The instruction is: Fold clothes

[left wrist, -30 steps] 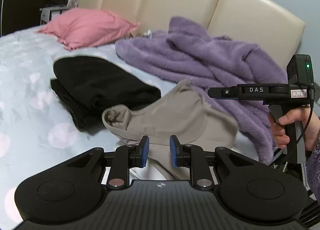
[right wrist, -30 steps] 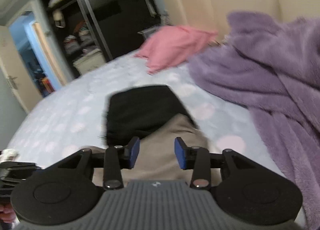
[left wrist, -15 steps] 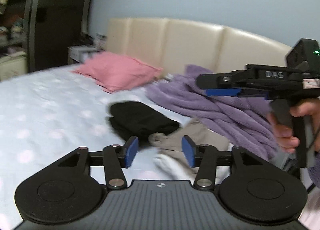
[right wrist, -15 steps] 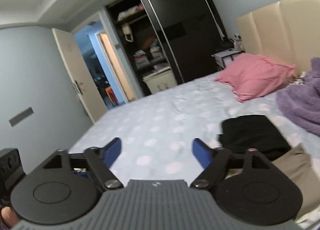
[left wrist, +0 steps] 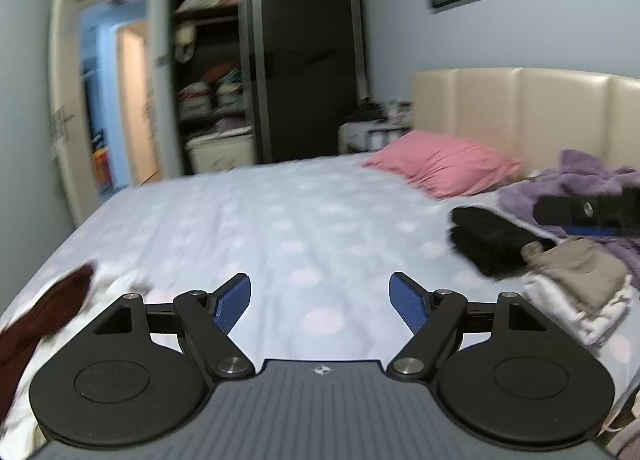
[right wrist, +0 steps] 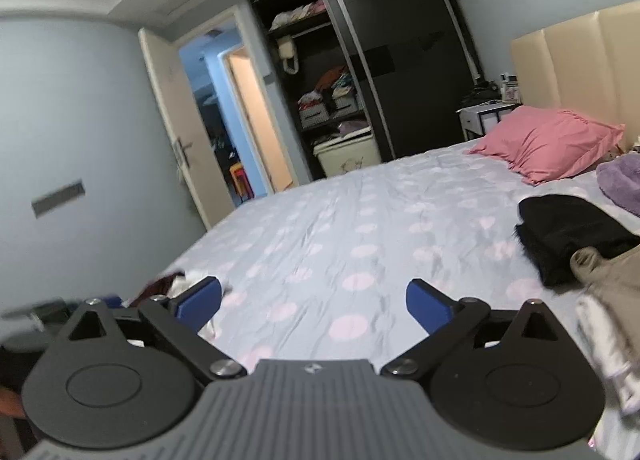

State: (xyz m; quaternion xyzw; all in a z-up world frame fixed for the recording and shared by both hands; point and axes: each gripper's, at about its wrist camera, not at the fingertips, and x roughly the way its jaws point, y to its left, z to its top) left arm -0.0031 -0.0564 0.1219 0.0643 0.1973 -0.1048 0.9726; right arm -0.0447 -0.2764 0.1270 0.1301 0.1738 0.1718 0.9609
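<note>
Both hand-held grippers swung off folded stack (left wrist: 576, 284), jaws wide; dark-red garment (left wrist: 44, 316) blurred, cut off.

Dim, bluish, motion-blurred fisheye views

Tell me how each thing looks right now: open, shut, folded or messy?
Left gripper: open, holding nothing.
Right gripper: open, holding nothing.
Black garment: folded, on the bed.
Tan garment: folded, on top of white clothes.
Purple blanket: crumpled by the headboard.
Dark red garment: unfolded heap at the bed's edge.
Wardrobe: one side open.
Door: open.
</note>
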